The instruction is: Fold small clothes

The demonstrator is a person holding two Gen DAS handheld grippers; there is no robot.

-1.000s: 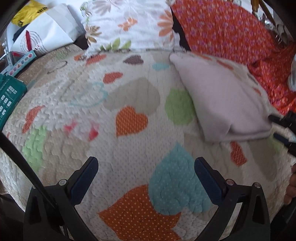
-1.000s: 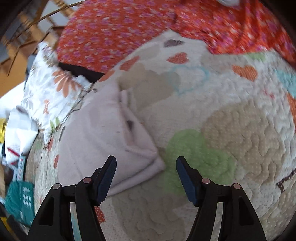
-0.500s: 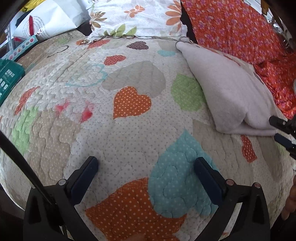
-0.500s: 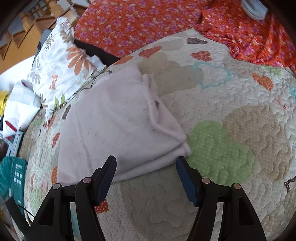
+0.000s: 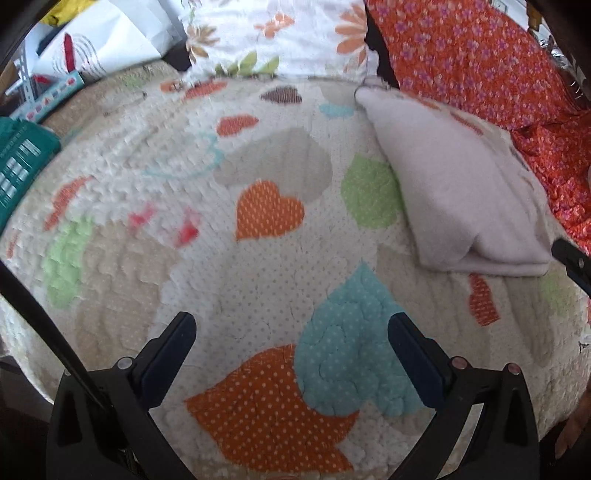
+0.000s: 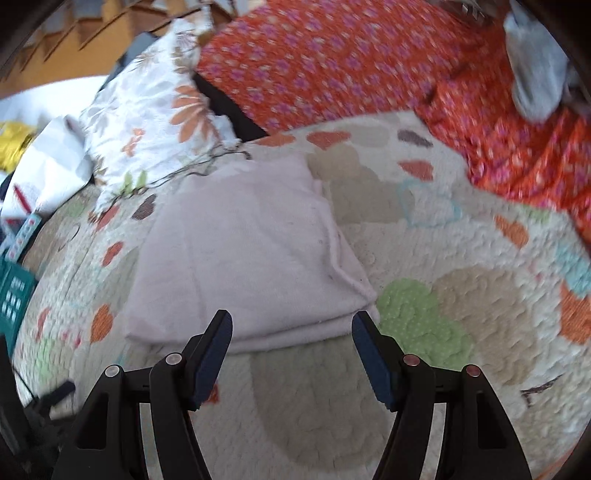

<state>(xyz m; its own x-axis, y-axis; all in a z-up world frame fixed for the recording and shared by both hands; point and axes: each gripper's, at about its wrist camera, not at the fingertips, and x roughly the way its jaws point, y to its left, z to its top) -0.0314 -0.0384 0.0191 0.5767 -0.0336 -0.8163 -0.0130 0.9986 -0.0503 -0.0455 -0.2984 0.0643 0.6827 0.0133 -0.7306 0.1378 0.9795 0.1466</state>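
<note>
Folded pale garment [image 6: 243, 258] lies flat on heart-patterned quilt [image 5: 258, 258], near floral pillow [image 6: 147, 122]. We hold right tongs [image 6: 291, 330] spread wide, empty, at garment's near edge. Left tongs [image 5: 291, 330] wide apart, empty, over bare quilt.

Heart-patterned quilt [image 5: 258, 258] is covering the bed; floral pillow [image 5: 273, 33] lying at 12 o'clock, orange flowered sheet [image 6: 332, 62] at 1 o'clock, teal basket [image 5: 18, 162] at 9 o'clock, daylight falling.

Soft matt fleece garment [image 6: 243, 254] on bumpy stitched quilt [image 6: 461, 332]
</note>
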